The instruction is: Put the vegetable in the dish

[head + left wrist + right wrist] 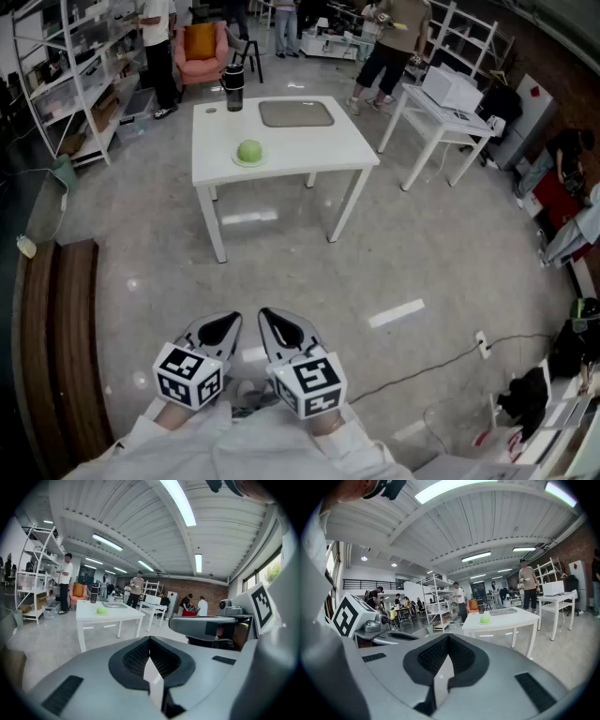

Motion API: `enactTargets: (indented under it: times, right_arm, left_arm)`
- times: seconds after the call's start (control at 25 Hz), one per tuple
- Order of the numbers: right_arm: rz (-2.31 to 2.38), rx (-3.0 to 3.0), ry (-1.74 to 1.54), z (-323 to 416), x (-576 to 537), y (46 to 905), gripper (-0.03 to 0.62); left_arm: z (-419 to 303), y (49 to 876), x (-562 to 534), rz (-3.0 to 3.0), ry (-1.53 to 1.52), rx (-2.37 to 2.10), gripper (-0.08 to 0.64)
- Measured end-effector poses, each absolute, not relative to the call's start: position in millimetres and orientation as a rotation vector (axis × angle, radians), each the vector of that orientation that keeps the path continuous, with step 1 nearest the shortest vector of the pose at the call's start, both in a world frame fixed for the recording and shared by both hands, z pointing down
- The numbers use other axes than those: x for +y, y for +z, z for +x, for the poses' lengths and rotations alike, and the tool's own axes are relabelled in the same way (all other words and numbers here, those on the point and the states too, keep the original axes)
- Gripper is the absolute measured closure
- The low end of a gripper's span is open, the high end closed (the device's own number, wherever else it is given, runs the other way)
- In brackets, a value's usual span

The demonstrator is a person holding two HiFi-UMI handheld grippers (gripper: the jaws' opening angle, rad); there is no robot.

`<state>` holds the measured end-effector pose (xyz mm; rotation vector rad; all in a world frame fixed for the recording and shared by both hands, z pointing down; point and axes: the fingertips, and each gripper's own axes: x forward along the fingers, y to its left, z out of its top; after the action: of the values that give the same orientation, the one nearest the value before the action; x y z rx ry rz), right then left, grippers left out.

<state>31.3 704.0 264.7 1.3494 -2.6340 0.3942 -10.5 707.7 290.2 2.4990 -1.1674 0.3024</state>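
fingers [214,336] closed; left gripper [223,326] beside right gripper [277,326]

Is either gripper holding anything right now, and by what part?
Nothing is held. The left gripper and right gripper are shut and empty; the vegetable sits on the table.

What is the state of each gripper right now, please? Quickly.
Left gripper: closed, holding nothing.
Right gripper: closed, holding nothing.
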Motion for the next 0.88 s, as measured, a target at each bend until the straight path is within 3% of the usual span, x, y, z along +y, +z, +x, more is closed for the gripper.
enactTargets:
  times: [0.88]
  right_arm:
    - [1.293, -2.686, 0.370, 47, 698, 266, 0.578]
  left_arm:
    - [12, 291, 697, 2.482, 0.251, -1.128, 0.551]
